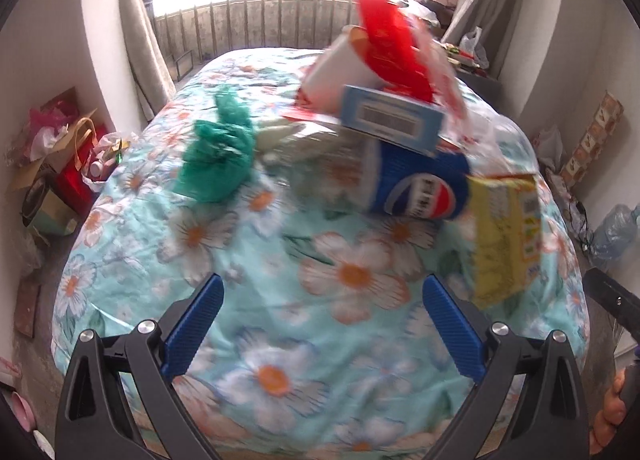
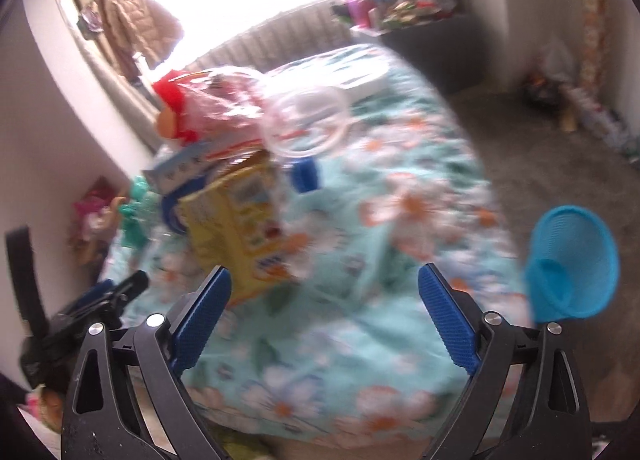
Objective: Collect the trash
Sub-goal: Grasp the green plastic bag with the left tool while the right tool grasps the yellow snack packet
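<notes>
A pile of trash lies on a bed with a floral turquoise cover (image 1: 280, 300). It holds a crumpled green bag (image 1: 216, 156), a blue Pepsi cup (image 1: 416, 188), a yellow carton (image 1: 504, 232), a blue-and-white box (image 1: 392, 120) and red-and-white packaging (image 1: 384, 44). My left gripper (image 1: 322, 292) is open and empty, above the cover short of the pile. My right gripper (image 2: 324, 284) is open and empty; the yellow carton (image 2: 240, 212) stands just beyond its left finger. A clear plastic cup (image 2: 308, 122) tops the pile there. A blue mesh waste basket (image 2: 572, 264) stands right of the bed.
Bags and boxes (image 1: 60, 164) clutter the floor left of the bed. A dark table with clutter (image 2: 420, 28) stands at the far right, a window with a railing (image 1: 260, 16) behind. A water jug (image 1: 616, 232) sits on the floor at right. Both views are blurred.
</notes>
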`<state>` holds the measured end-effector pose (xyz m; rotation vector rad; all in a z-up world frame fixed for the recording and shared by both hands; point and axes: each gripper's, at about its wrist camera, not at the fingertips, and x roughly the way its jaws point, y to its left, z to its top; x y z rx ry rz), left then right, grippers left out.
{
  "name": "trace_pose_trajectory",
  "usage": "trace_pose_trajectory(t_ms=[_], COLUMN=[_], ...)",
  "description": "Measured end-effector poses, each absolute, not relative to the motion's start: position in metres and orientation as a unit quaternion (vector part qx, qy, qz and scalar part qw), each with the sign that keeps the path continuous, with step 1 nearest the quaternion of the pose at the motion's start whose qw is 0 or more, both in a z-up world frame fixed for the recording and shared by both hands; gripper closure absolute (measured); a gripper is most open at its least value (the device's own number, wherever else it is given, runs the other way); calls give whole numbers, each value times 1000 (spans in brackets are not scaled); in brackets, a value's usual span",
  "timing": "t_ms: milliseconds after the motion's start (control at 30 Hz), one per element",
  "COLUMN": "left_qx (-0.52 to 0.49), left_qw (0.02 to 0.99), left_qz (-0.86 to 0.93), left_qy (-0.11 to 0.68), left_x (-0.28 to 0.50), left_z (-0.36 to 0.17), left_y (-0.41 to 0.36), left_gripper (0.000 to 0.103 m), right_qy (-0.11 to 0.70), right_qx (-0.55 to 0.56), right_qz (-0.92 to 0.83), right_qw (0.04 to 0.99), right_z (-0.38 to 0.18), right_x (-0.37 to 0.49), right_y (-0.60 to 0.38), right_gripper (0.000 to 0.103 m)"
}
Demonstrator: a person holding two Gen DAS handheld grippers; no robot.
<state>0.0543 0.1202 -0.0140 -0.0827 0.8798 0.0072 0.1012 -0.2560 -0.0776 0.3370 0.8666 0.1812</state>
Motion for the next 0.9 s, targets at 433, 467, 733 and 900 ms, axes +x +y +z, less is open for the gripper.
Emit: trace_pose_trajectory(t_ms=[433, 467, 733, 900], left_qx=[-60, -53, -114, -150], left_qw=[918, 922, 922, 900], left_qz=[-26, -16, -16, -41], left_qy=[392, 384, 369, 406], left_x=[78, 82, 121, 143], left_z=[-13, -10, -2, -16], left_y=[196, 201, 236, 242], left_gripper=[6, 6, 6, 14], right_qy=[446, 447, 444, 438], right_qx=[255, 250, 231, 227], right_qz=[234, 237, 260, 274], right_qw=[825, 826, 826, 826], right_z=[-115, -114, -115, -104], right_x=[180, 180, 168, 150], right_y=[-237, -236, -229, -227], right_gripper=[40, 43, 69, 86])
